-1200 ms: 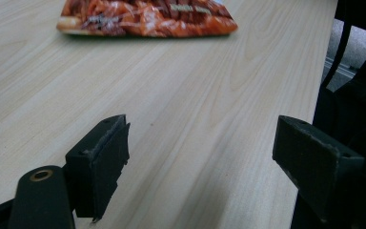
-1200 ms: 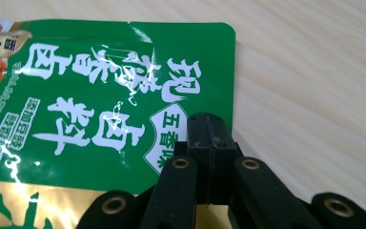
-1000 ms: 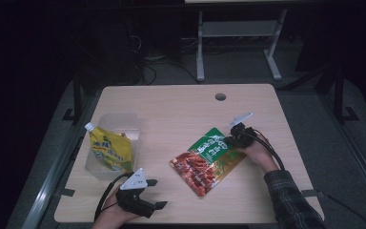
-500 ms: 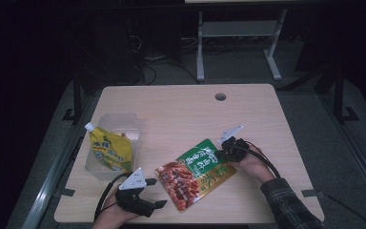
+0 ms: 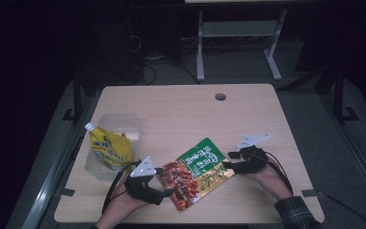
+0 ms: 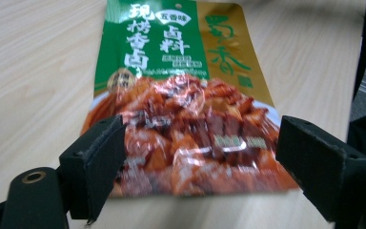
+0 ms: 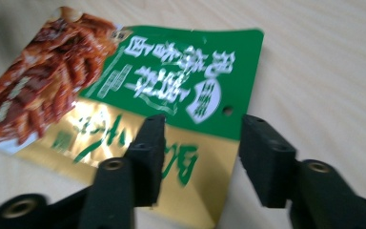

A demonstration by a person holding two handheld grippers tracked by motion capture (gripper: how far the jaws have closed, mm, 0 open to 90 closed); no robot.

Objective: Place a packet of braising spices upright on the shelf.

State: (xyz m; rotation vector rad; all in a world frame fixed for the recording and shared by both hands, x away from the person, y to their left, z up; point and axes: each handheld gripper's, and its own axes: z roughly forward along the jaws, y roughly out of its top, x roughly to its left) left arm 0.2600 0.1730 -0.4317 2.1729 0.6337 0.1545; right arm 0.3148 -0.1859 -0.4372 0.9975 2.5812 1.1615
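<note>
A snack pouch [image 5: 198,171], green and gold at one end with red food printed on the other, lies flat and slantwise on the wooden table [image 5: 181,114]. My left gripper [image 5: 168,193] is at its red end; in the left gripper view the left gripper [image 6: 200,143] stands open wide with the snack pouch [image 6: 186,95] edge between the jaws. My right gripper [image 5: 229,161] is at the gold corner. Its jaws have just been opening, and in the right gripper view the right gripper [image 7: 202,138] is open with the pouch [image 7: 171,76] corner lying between the pads, not pressed.
A yellow spouted pouch [image 5: 107,150] with a white cap leans in a clear plastic container [image 5: 121,121] at the table's left. A cable hole [image 5: 220,97] sits near the far edge. A metal stand [image 5: 238,33] is on the floor beyond the table.
The right gripper dragged the snack pouch leftward and toward the near edge, then its jaws came off it. The left gripper moved right up to the pouch's red end.
</note>
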